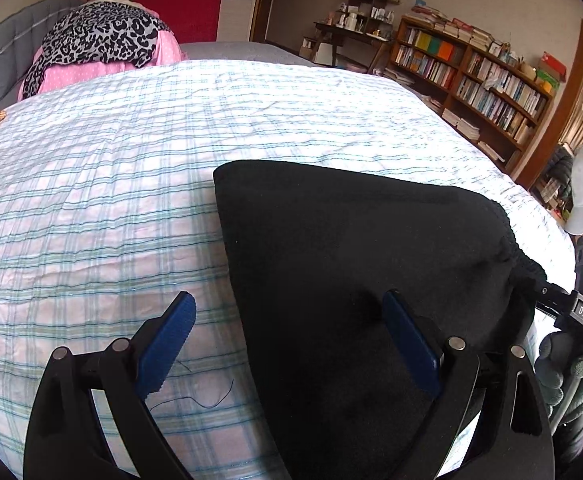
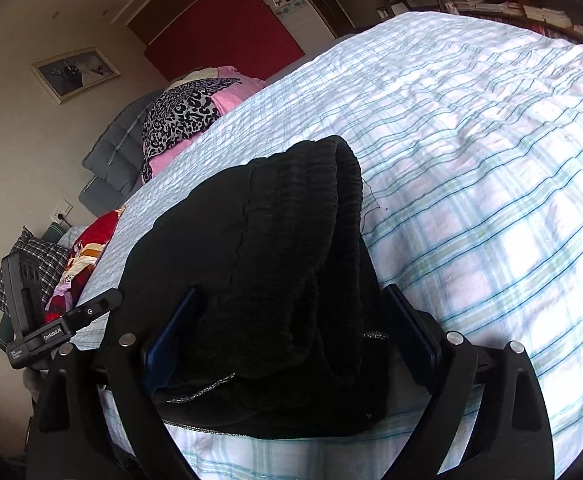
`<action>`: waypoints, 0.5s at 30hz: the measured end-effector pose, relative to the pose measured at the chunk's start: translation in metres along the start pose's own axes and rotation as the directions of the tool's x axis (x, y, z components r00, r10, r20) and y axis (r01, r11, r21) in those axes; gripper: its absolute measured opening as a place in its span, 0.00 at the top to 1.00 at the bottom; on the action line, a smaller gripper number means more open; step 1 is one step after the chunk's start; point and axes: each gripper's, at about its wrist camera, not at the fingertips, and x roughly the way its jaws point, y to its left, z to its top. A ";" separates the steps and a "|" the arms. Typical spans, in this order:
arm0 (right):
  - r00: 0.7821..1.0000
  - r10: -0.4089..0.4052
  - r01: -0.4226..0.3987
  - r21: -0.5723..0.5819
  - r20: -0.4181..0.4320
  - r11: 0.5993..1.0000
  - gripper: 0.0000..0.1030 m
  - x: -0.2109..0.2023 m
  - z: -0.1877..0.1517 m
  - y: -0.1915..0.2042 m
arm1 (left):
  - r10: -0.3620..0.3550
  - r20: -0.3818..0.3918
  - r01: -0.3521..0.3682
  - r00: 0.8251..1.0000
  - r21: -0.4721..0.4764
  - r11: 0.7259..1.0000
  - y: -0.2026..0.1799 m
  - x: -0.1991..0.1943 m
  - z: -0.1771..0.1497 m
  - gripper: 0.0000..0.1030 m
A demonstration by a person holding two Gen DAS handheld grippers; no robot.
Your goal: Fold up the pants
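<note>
- Black, thick knit: the pants (image 1: pixel 355 264) lie already doubled over on the checked bedspread (image 1: pixel 131 168), near the bed's front edge, ribbed waistband (image 2: pixel 331 208) bunched toward your right.
- You should expect them to be soft, limp and fairly light; they will likely sag and slide out of line rather than hold a crease.
- Your left gripper (image 1: pixel 287 344) has its jaws spread wide, one blue pad on the bedspread, the other over the cloth's left edge, pinching nothing.
- Your right gripper (image 2: pixel 291 332) also stands spread, the waistband bundle loose between the pads.
- Take hold at the thick waistband and at the opposite folded edge; pinching all layers together should stop them from slipping apart.
</note>
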 end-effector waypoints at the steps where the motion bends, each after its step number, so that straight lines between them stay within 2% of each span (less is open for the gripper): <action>1: 1.000 0.002 -0.002 -0.004 -0.010 1.000 0.09 0.001 0.000 0.000 | -0.004 -0.009 0.004 1.000 -0.003 1.000 0.000 0.004 0.001 0.10; 12: 0.997 0.021 -0.026 -0.063 -0.079 0.998 0.08 0.019 0.008 0.009 | -0.082 -0.070 0.079 0.994 -0.038 0.996 0.003 0.028 0.002 0.10; 15: 0.995 0.015 -0.025 -0.101 -0.094 0.995 0.11 0.024 0.008 0.017 | -0.115 -0.089 0.111 0.989 -0.048 0.993 0.004 0.032 0.002 0.10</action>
